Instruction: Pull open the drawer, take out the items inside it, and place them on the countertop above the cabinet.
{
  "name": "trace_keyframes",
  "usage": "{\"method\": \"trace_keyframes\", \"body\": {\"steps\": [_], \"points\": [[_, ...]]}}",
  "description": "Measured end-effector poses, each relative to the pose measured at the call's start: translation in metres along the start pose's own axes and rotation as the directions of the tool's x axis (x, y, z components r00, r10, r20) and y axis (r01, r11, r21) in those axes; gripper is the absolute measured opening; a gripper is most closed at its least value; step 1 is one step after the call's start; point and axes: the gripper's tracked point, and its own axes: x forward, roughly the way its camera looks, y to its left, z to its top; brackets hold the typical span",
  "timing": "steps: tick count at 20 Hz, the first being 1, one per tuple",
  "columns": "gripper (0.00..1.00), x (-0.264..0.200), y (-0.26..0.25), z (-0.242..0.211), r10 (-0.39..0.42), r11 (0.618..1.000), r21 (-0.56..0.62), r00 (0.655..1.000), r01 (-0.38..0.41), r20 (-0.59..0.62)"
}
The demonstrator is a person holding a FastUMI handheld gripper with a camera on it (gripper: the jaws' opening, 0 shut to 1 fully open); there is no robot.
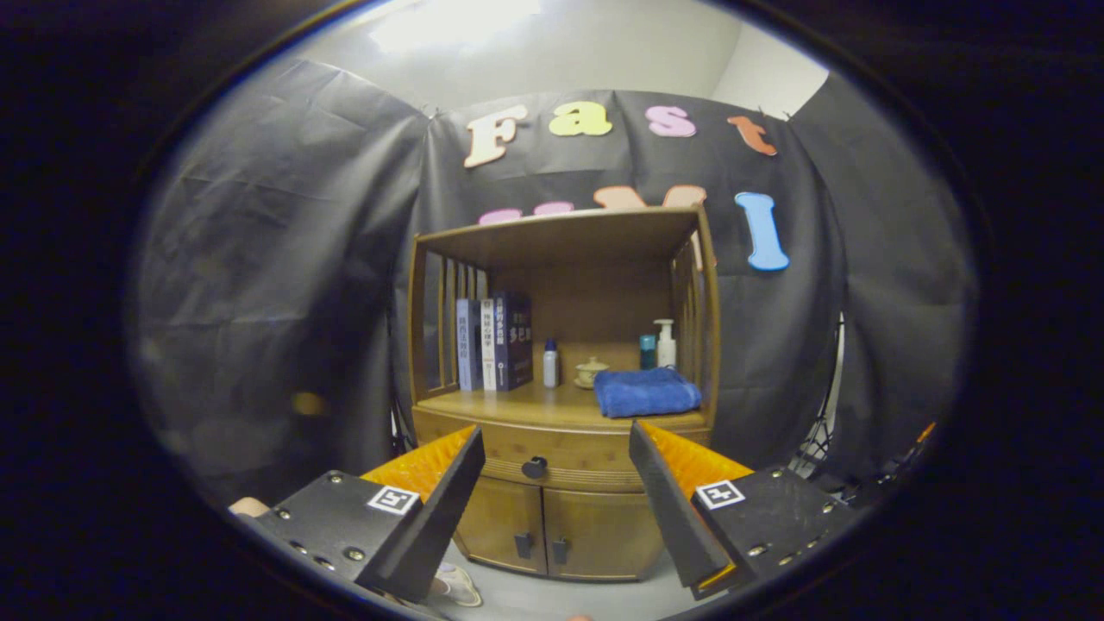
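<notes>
gripper (556, 470) open, drawer (552, 448) shut beyond; towel (647, 392) on countertop (517, 404).

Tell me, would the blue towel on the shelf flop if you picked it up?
Probably yes: the blue towel lies folded and soft-edged, so it would likely droop and unfold. It looks light, and unlikely to roll or break. The open fingers hang apart before the cabinet, holding nothing.

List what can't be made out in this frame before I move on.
- Drawer contents: hidden, the drawer is shut, in the gripper view.
- Book spines: print too small to make out.
- Cabinet doors: partly covered by the fingers of the open hand-held gripper.
</notes>
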Motion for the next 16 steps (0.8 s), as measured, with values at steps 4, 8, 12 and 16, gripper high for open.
{"method": "trace_keyframes", "body": {"steps": [4,8,12,16], "points": [[1.00,0.065,0.023,-0.048,0.001,1.000,0.011,0.998,-0.001,-0.063],[1.00,0.122,0.044,-0.086,0.006,0.999,-0.037,0.994,-0.010,-0.113],[0.90,0.170,0.053,-0.132,-0.019,0.998,-0.068,0.984,0.007,-0.179],[0.69,0.205,0.043,-0.170,-0.102,0.994,-0.075,0.960,0.085,-0.260]]}}
